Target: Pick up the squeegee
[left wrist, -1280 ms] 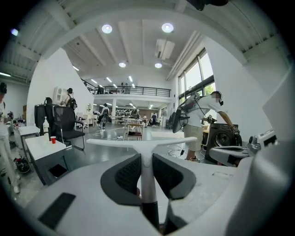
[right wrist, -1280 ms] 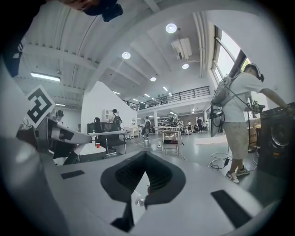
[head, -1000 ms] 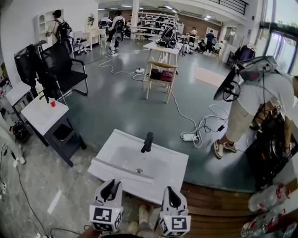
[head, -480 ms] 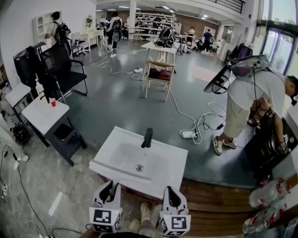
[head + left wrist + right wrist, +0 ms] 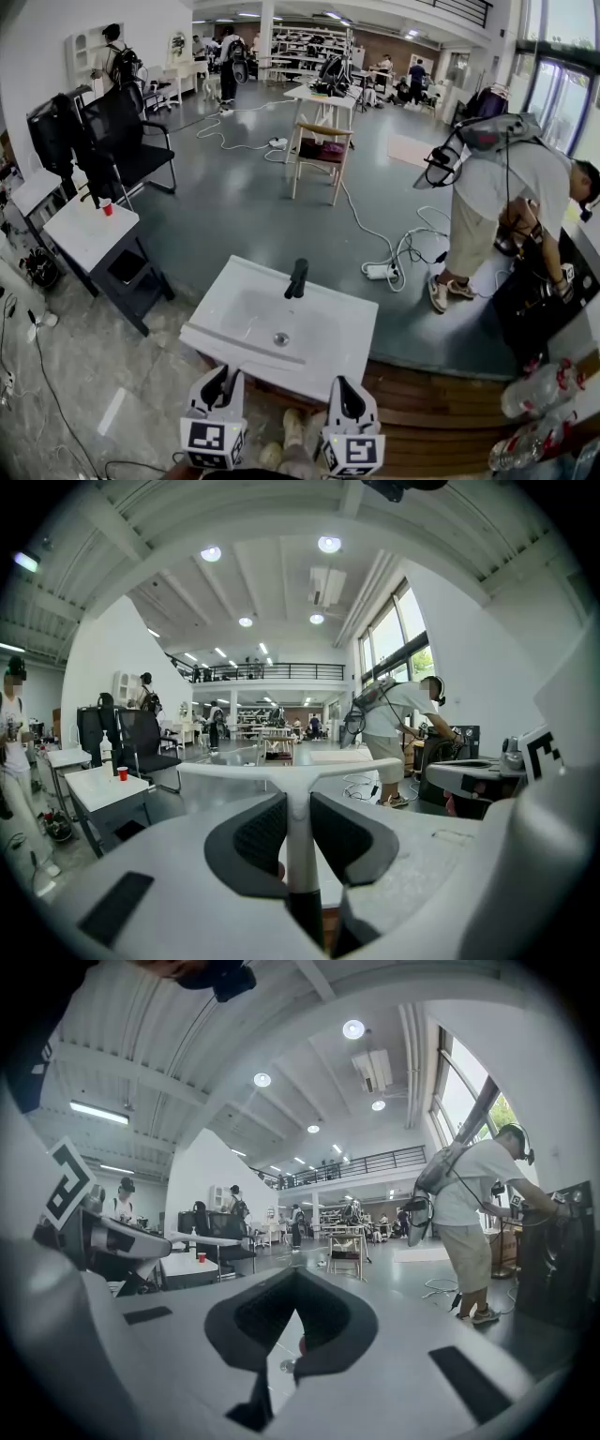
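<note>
Clamping squeegee (image 5: 296, 803); only left gripper view shows.

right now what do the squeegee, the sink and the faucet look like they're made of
Squeegee: white with a dull, even, moulded look, probably plastic; the handle's lower end turns dark.
Sink: smooth glossy white with soft reflections, likely ceramic or cast resin.
Faucet: matte black with no shine, perhaps coated metal; the look leaves that open.
</note>
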